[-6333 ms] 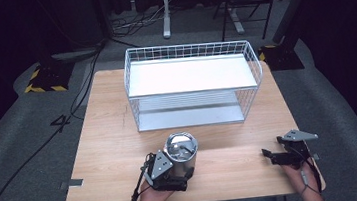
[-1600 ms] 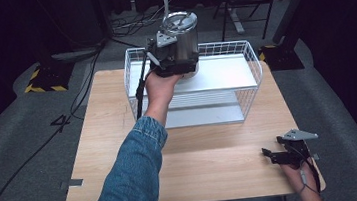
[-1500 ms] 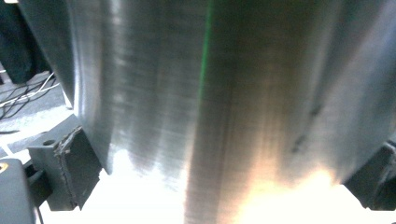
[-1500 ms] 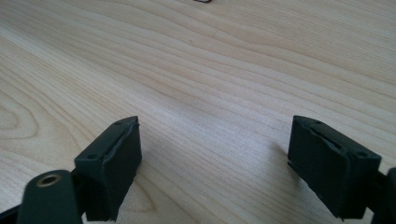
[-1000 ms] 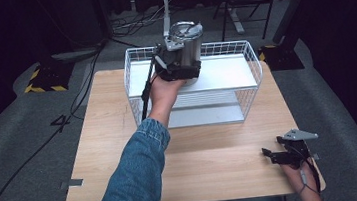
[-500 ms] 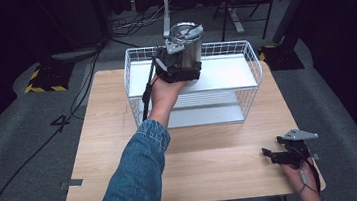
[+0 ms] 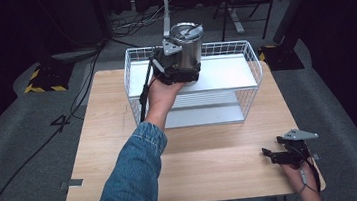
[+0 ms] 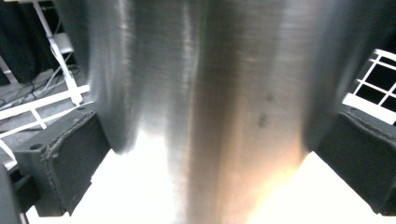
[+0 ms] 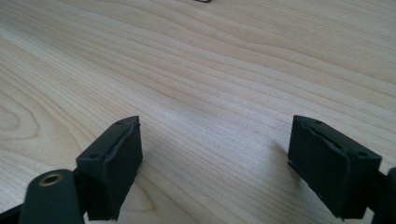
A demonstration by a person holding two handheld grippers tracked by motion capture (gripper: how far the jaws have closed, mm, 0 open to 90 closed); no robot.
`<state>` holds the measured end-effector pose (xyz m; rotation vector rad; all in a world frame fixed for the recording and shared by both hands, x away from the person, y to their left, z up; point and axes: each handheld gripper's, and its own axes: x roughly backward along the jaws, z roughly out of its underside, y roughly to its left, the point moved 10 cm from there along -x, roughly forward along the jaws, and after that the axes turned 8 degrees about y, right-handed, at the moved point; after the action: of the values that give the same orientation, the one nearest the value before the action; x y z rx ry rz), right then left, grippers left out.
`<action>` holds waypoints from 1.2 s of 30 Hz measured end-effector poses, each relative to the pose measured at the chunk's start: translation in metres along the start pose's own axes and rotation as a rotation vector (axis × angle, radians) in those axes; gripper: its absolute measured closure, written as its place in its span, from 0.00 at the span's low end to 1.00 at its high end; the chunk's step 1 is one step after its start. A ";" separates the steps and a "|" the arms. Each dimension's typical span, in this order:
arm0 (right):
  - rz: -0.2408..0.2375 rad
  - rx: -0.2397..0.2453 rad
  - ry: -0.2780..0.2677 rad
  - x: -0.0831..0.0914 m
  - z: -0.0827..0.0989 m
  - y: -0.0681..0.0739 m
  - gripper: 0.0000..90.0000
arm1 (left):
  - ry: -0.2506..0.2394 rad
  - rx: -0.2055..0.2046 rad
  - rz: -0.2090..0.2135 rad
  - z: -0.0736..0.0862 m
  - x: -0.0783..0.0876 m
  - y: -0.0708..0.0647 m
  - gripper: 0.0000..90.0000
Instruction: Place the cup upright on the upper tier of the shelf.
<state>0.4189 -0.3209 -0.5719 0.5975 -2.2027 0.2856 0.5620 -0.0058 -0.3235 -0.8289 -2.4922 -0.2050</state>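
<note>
1. High view: a steel tumbler [image 7: 188, 46] is held up over the white wire basket [image 7: 250, 80], at about 12 o'clock of the wooden table [image 7: 104, 133]. It is a round cup of brushed metal, standing upright, and it has a lid on top which looks clear or glossy with a small tab.
2. The left gripper [image 7: 179, 70] holds the tumbler by its lower part, one jaw on each side of it. The left hand [image 7: 161, 93] is under the gripper, and a blue denim sleeve [image 7: 132, 181] goes down to 6 o'clock of the picture.
3. In the left gripper view the tumbler [image 8: 201, 93] is very close. Its surface is brushed, with soft vertical reflections and two small dark marks. The black pads [image 8: 70, 158] press on its sides at 9 o'clock and 3 o'clock. I cannot tell if the bottom of the tumbler touches the basket floor.
4. The basket has a pale flat floor and wire walls. Its front part and its right part hold nothing that I can see.
5. The right gripper [image 7: 277, 154] rests near the table corner at about 5 o'clock, in the right hand [image 7: 300, 175]. In the right gripper view its jaws stand wide apart over the bare wood [image 9: 210, 70], with nothing between them.
</note>
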 end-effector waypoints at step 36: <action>-0.001 0.000 -0.003 0.000 0.000 0.000 0.20 | -0.092 -0.068 0.128 0.047 0.129 -0.043 0.01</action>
<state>0.4193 -0.3207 -0.5719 0.5995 -2.2049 0.2841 0.4279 0.0409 -0.2981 -1.0447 -2.5182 -0.2128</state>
